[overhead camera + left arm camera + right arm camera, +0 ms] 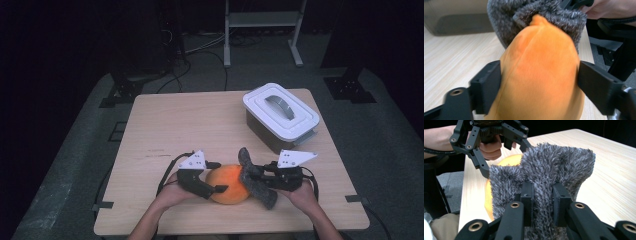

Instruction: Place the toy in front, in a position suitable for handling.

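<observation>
Sock [256,179] lies diagonally, draped against orange plush [228,184].

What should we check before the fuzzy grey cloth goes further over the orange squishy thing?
1. Left hand-held gripper has the orange plush between its jaws, one on each side: ok.
2. Right hand-held gripper is pinched on a fold of the grey fuzzy cloth: ok.
3. Cloth meets the plush: ok, it wraps over the plush's far tip in the left gripper view.
4. Plush is fully covered: not ok, most of the orange is bare.
5. Room to work on the table: ok, the white lidded box stands apart at the far right.
6. How firm either grip is: cannot tell.
</observation>
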The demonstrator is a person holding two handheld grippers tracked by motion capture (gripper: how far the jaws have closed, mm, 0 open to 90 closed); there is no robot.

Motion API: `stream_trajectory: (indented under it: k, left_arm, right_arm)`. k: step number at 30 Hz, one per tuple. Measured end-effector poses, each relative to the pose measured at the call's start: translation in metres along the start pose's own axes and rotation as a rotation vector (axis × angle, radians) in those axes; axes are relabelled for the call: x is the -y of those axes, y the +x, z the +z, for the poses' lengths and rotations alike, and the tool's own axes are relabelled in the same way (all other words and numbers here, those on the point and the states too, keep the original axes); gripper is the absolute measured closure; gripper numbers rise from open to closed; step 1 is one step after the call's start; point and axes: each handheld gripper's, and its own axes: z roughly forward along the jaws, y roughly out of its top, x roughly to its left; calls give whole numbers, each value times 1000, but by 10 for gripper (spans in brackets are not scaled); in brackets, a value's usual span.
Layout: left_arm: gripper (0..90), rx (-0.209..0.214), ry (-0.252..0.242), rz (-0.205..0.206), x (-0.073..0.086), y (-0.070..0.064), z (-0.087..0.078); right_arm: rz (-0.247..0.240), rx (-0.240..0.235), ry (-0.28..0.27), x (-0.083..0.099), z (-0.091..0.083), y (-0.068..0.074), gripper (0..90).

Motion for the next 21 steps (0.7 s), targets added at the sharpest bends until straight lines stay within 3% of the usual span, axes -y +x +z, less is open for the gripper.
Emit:
stream_trajectory:
  k: [1,4,7,10,16,21]
  left_arm:
    - [270,2,-1,2,1,0,0]
    - [398,-25,7,30,-3,-3,-2]
    - [419,-34,17,30,-7,-5,-4]
    - [436,-41,26,54,-10,-8,-3]
    - [443,-44,22,80,-13,-12,-3]
    - [326,-29,-1,53,-7,-6,-2]
  right_arm:
    - [0,0,0,0,0,0,733]
    - [-6,9,2,-2,-3,1,730]
    - [-33,29,-48,-11,-10,7,732]
    - [-55,18,-103,-20,-12,14,733]
    - [-98,19,-2,-15,3,18,733]
    - [-100,25,41,-10,2,14,733]
